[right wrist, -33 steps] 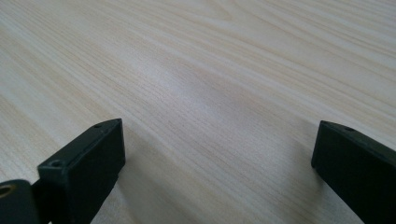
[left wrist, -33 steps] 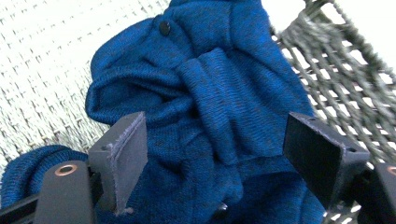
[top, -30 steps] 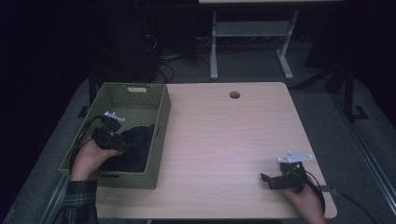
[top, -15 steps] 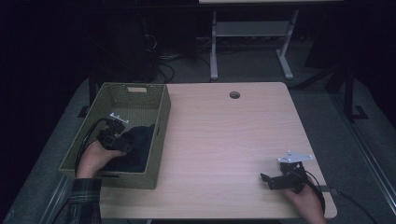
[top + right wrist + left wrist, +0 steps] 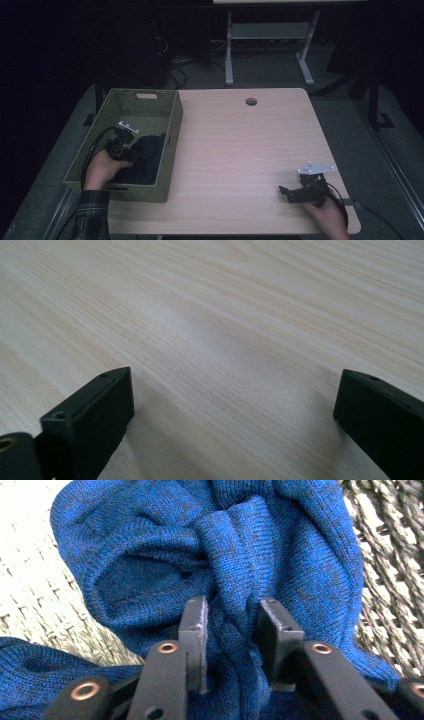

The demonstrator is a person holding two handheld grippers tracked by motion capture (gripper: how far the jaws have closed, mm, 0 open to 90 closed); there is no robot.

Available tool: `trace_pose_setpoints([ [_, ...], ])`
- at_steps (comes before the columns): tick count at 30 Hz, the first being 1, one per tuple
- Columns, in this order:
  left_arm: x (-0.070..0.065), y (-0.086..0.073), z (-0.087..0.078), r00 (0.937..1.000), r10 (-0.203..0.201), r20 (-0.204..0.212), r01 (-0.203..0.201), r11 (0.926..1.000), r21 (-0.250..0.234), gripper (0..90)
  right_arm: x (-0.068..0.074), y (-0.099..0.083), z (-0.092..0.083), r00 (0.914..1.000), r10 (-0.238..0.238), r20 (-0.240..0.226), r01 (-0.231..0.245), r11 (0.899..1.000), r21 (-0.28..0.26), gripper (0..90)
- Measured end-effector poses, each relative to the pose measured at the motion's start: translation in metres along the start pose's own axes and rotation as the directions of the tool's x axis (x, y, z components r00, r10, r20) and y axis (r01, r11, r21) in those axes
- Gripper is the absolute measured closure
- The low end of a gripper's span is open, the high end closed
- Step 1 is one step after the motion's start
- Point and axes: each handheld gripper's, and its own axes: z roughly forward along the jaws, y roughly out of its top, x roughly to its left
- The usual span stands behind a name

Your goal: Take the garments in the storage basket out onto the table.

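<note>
A blue knitted garment (image 5: 149,156) lies bunched inside the green woven basket (image 5: 173,142) at the table's left. My left gripper (image 5: 133,154) is down in the basket. Its jaws have just been closing, and in the left gripper view my left gripper (image 5: 231,616) is shut on a raised fold of the blue garment (image 5: 285,545), which is pinched between the pads. My right gripper (image 5: 285,192) rests on the wooden table (image 5: 240,150) near the front right. Seen in the right gripper view, my right gripper (image 5: 232,405) is open with bare wood between its jaws.
The basket's woven wall (image 5: 392,585) rises close behind the garment. A round cable hole (image 5: 251,102) sits near the table's far edge. A white desk frame (image 5: 267,35) stands on the floor beyond the table. Bare tabletop lies between the basket and my right hand.
The left hand has eased slightly toward the near side of the basket, onto the garment. The right hand has not moved.
</note>
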Motion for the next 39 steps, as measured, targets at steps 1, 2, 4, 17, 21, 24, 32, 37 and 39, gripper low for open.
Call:
trace_pose_setpoints([
  [1,0.0,0.0,0.0,1.0,-0.003,0.0,0.003,1.0,-0.004,69.7,0.0,0.0,0.0,1.0,0.0,0.0,0.0,1.0,0.0,2.4],
  [2,-0.001,0.0,-0.001,1.0,-0.002,-0.001,0.002,1.0,-0.005,70.1,0.0,0.0,0.0,1.0,0.0,0.0,0.0,1.0,0.0,2.4],
  [4,-0.002,0.001,-0.004,0.9999,0.01,-0.004,-0.01,1.0,0.001,70.6,0.0,0.0,0.0,1.0,0.0,0.0,0.0,1.0,0.0,2.4],
  [17,-0.011,0.014,-0.035,0.9988,0.04,-0.028,-0.04,0.9991,-0.013,71.8,0.0,0.0,0.0,1.0,0.0,0.0,0.0,1.0,0.0,2.4],
  [21,-0.012,0.019,-0.05,0.9977,0.044,-0.051,-0.045,0.9988,-0.021,72.1,0.0,0.0,0.0,1.0,0.0,0.0,0.0,1.0,0.0,2.4],
  [24,-0.013,0.022,-0.061,0.9966,0.048,-0.067,-0.05,0.9983,-0.03,72.2,0.0,0.0,0.0,1.0,0.0,0.0,0.0,1.0,0.0,2.4],
  [32,-0.017,0.03,-0.082,0.9938,0.058,-0.095,-0.062,0.9971,-0.043,72.3,0.0,0.0,0.0,1.0,0.0,0.0,0.0,1.0,0.0,2.4],
  [37,-0.019,0.035,-0.099,0.9919,0.061,-0.111,-0.068,0.9959,-0.06,72.7,0.0,0.0,0.0,1.0,0.0,0.0,0.0,1.0,0.0,2.4],
  [39,-0.02,0.038,-0.109,0.9921,0.068,-0.105,-0.076,0.9942,-0.075,72.9,0.0,0.0,0.0,1.0,0.0,0.0,0.0,1.0,-0.001,2.4],
])
